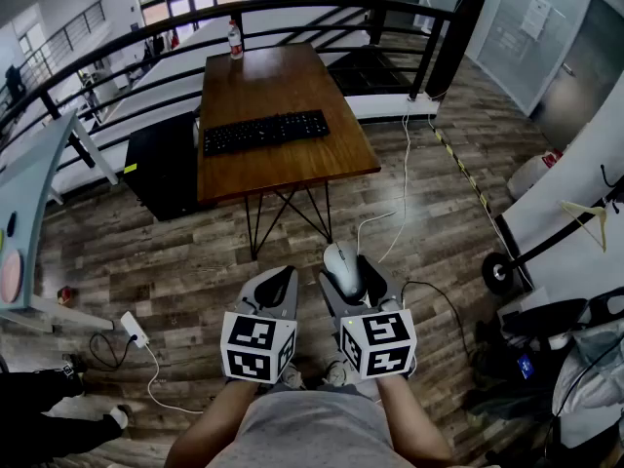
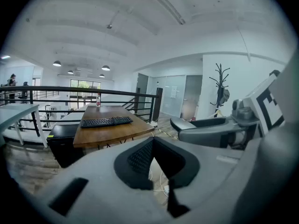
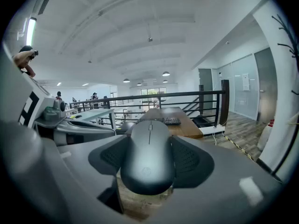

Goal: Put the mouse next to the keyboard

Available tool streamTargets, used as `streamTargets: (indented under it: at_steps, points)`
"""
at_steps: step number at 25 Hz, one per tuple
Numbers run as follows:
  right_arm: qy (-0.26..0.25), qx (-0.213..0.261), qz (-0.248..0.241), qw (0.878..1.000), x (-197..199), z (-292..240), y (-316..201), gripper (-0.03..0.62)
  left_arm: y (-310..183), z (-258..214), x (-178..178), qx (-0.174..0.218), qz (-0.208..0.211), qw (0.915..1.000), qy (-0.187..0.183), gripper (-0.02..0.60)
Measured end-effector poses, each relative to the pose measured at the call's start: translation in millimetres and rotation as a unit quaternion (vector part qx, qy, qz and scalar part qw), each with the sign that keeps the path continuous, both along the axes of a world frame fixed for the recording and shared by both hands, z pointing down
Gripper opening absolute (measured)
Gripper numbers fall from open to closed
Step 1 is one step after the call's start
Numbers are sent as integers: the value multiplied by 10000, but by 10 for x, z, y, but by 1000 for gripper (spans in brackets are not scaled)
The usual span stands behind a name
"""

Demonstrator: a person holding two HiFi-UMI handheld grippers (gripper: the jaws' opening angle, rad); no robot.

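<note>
A grey mouse sits between the jaws of my right gripper, which is shut on it; the right gripper view shows the mouse filling the gap between both pads. My left gripper is beside it with its jaws closed together and nothing between them, as the left gripper view shows. Both grippers are held over the wooden floor, well short of the wooden table. A black keyboard lies across the middle of that table. The same keyboard appears far off in the left gripper view.
A bottle stands at the table's far end. A black railing runs behind the table. A black box sits to the table's left. White cables and a power adapter lie on the floor.
</note>
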State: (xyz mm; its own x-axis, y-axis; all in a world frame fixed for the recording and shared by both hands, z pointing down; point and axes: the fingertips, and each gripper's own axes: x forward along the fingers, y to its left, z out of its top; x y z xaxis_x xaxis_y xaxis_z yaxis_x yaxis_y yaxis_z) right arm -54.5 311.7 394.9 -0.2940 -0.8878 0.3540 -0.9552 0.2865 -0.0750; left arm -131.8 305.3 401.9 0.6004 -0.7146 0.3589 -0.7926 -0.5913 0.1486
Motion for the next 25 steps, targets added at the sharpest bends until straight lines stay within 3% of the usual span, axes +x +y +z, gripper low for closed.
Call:
streamTargets:
  at_steps: [9,25]
  points:
    - [-137,-11,75,9999,-137,24,-73,302,-83,66,-164,-41,5,10000,42,-1]
    - [-88,-11,88,9999,-170,189,-666,304,-729,166,-215,30,56,10000,30,-2]
